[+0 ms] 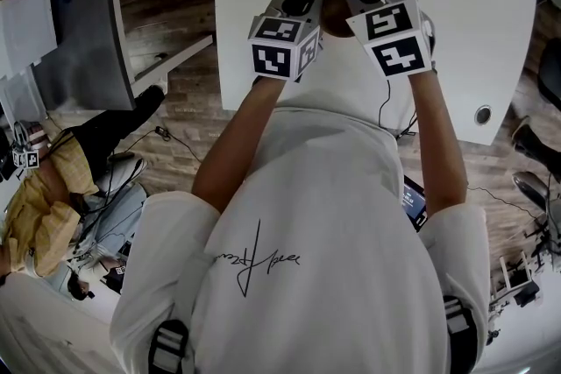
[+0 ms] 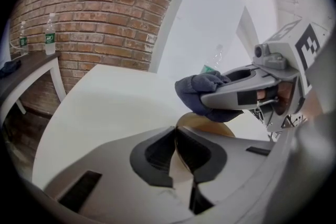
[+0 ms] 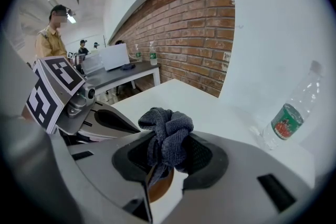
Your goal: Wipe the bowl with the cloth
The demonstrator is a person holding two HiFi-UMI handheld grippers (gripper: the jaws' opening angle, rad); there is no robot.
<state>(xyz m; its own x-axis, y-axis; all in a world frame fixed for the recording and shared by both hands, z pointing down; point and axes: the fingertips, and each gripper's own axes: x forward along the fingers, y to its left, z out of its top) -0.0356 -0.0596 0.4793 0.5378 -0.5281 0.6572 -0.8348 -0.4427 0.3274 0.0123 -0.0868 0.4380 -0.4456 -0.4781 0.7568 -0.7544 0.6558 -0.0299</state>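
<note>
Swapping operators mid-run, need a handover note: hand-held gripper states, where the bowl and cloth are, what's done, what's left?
Left hand-held gripper: shut on the rim of the brown round bowl, over the white table.
Right hand-held gripper: shut on the bunched dark grey cloth, which sits at the bowl's opening.
Done: both grasps made, cloth at the bowl.
Left: wipe the bowl; how much is already wiped can't be told.

Office-like workspace, brick wall [image 2: 105, 8], white table [image 1: 473, 4], grey side desk [image 1: 83, 31], cables [image 1: 162, 134] on wood floor [image 1: 188, 92]
</note>
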